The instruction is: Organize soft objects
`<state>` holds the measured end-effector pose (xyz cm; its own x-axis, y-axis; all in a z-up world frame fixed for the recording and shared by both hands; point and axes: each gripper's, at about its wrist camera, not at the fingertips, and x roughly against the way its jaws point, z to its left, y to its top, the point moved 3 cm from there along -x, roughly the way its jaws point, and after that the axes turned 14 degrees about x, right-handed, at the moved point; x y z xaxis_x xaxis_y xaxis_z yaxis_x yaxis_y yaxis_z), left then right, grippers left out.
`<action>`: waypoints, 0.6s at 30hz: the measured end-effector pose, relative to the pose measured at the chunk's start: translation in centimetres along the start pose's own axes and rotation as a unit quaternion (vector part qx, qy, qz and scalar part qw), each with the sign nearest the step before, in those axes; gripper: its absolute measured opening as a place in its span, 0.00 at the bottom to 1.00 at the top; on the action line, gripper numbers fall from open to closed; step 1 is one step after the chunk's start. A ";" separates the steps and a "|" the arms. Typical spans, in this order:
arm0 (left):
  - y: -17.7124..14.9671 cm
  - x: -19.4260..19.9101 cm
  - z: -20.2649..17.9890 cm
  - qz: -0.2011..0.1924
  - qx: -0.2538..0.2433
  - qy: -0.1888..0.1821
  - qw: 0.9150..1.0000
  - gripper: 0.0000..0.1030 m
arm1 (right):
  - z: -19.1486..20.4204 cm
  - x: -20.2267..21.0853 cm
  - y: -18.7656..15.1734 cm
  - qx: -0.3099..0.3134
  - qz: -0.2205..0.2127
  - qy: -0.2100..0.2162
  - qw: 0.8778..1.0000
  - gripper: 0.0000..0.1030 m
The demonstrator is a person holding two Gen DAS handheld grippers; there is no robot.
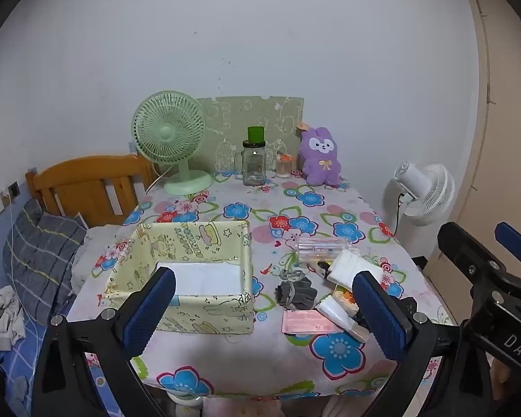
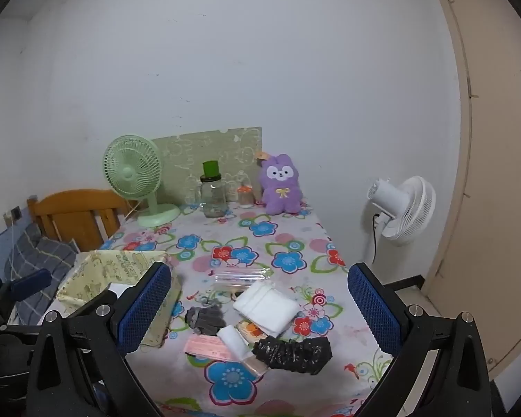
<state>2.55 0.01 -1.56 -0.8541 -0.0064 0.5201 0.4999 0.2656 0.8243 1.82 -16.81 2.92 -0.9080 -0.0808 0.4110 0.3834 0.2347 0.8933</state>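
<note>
A pile of small items lies on the flowered tablecloth (image 1: 225, 358): a folded white cloth (image 2: 265, 307), a grey knitted glove (image 2: 206, 319), a crumpled black piece (image 2: 291, 351), a pink packet (image 2: 208, 345) and a clear plastic case (image 2: 243, 274). Left of the pile stands a yellow fabric box (image 1: 191, 239) with white paper at its bottom. My left gripper (image 1: 265, 312) hovers open at the table's near edge, between box and pile. My right gripper (image 2: 260, 309) is open too, short of the pile, with nothing between its fingers. A purple plush bunny (image 1: 321, 156) sits at the far edge.
A green desk fan (image 1: 170, 139), a glass jar with a green lid (image 1: 253, 166) and a small cup (image 1: 283, 168) stand along the back wall. A white floor fan (image 1: 423, 194) stands right of the table. A bed with a wooden headboard (image 1: 87, 187) lies left.
</note>
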 end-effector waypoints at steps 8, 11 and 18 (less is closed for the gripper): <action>0.0 -0.2 -0.5 -0.010 0.001 0.007 1.000 0.99 | 0.1 0.4 0.3 -0.007 -0.001 -0.003 1.000 1.00; 0.4 0.1 0.1 -0.021 0.006 0.001 1.000 0.99 | 0.6 -0.2 1.0 -0.016 0.003 0.001 1.000 1.00; 0.7 -0.1 -0.2 -0.020 0.000 0.010 1.000 0.99 | 0.1 -0.5 0.8 -0.008 0.000 0.007 1.000 1.00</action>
<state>3.02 0.04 -0.95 -0.8703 -0.0354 0.4912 0.4657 0.2654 0.8442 2.58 -16.52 3.45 -0.9061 -0.0941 0.4125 0.3854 0.2188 0.8964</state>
